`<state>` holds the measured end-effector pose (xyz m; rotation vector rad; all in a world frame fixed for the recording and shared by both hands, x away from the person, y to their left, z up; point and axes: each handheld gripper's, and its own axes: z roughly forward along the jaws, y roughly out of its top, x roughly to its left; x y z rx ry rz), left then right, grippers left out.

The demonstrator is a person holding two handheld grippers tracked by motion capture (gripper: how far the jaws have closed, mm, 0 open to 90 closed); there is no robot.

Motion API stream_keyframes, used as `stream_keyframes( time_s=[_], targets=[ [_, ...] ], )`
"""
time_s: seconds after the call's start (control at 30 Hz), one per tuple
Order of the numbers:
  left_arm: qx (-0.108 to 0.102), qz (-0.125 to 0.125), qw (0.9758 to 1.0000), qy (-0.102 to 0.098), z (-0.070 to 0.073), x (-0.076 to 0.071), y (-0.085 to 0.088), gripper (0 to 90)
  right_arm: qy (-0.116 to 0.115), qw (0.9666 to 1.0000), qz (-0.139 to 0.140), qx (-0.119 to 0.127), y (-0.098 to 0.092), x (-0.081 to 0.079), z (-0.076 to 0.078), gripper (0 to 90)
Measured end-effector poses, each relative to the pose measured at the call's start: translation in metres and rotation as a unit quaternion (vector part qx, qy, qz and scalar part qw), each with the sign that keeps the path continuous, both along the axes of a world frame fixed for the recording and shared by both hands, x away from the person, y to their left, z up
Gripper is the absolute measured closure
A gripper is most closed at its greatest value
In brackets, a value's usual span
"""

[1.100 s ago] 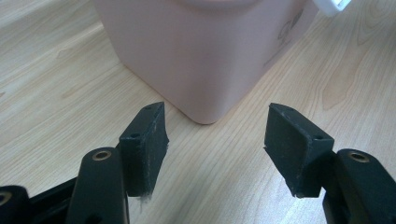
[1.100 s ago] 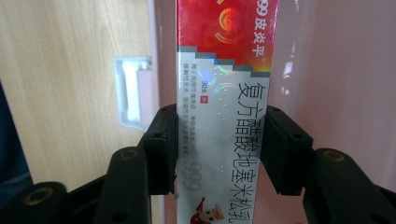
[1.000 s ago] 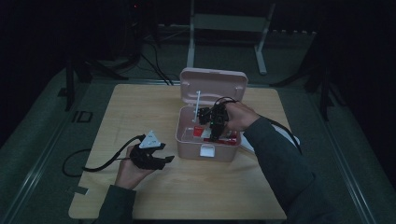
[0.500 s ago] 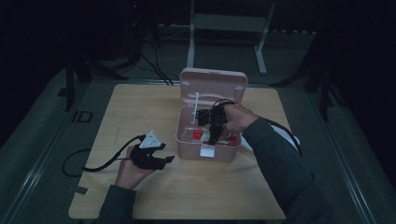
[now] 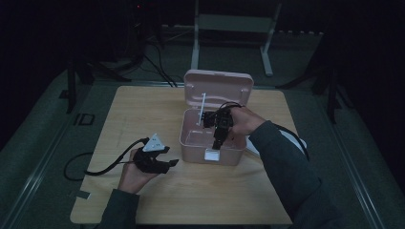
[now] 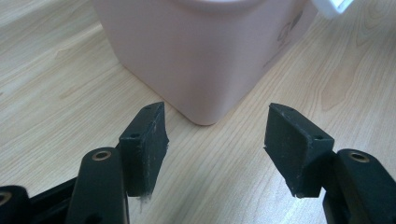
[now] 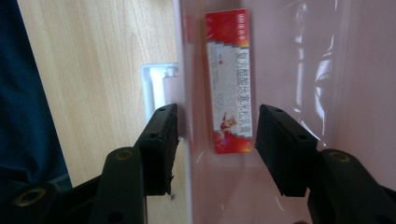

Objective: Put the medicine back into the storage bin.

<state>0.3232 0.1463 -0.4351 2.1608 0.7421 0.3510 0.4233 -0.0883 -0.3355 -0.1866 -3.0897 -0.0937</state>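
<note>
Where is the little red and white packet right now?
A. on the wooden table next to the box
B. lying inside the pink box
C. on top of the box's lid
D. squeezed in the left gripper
B: in the right gripper view the red and white packet lies flat on the floor of the pink box, beyond the open jaws.

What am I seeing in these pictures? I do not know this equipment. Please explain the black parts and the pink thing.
A person sits at a wooden table and holds a hand tool in each hand. The high view looks down from above; each other view comes from a camera on one tool. The left gripper is open, holds nothing and points at a corner of the pink box, whose lid stands open. The right gripper hangs over the box; its jaws have just been opening. A red and white packet lies inside the box, not pressed by the pads.
</note>
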Motion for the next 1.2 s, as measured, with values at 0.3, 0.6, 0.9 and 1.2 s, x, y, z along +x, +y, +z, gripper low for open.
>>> stream_keyframes(
  time_s=[0.3, 0.6, 0.9, 1.2],
  targets=[
    [0.0, 0.001, 1.0, -0.002, 0.001, 0.0, 0.001, 38.7, -0.016, 0.9996, -0.013, 0.017, -0.013, 0.0, 0.01, 49.0],
    [0.001, 0.002, 1.0, -0.002, 0.001, 0.0, 0.001, 38.6, -0.039, 0.9981, -0.043, 0.022, -0.048, 0.0, 0.022, 49.6],
    [0.002, 0.002, 1.0, -0.004, 0.001, -0.001, 0.002, 38.6, -0.057, 0.9948, -0.078, 0.034, -0.089, 0.002, 0.028, 49.0],
    [0.004, 0.001, 1.0, -0.003, -0.001, 0.0, 0.001, 38.5, -0.066, 0.9906, -0.113, 0.038, -0.125, 0.005, 0.03, 48.5]
  ],
)
